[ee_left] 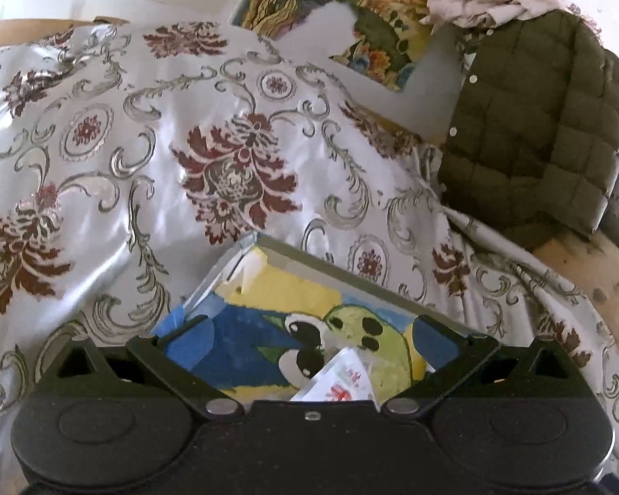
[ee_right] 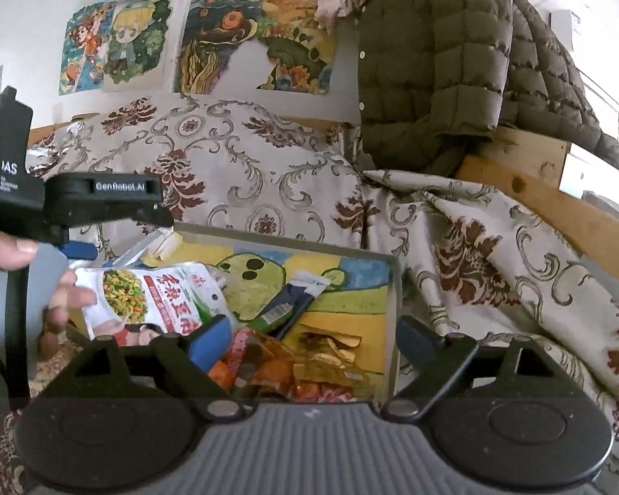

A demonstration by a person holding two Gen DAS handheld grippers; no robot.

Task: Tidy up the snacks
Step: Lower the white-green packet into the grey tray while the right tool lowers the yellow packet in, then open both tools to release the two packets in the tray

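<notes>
Right wrist view: my right gripper [ee_right: 313, 338] gapes wide and empty over the clear, painted-bottom box [ee_right: 394, 288] holding crinkly foil snacks [ee_right: 309, 363] and a glossy white pouch [ee_right: 152, 301]; "GenRobot.AI" marks my left gripper [ee_right: 103, 202], state unclear.

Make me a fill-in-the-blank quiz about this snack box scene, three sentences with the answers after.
1. The snack packets lie inside a clear box whose bottom shows a painted picture of a ____ cartoon figure with dark spots.
2. A quilted ____ jacket hangs at the upper right.
3. The white snack pouch pictures a bowl of ____ and lies by the box's left side.

Answers: green; olive-green; peas
</notes>
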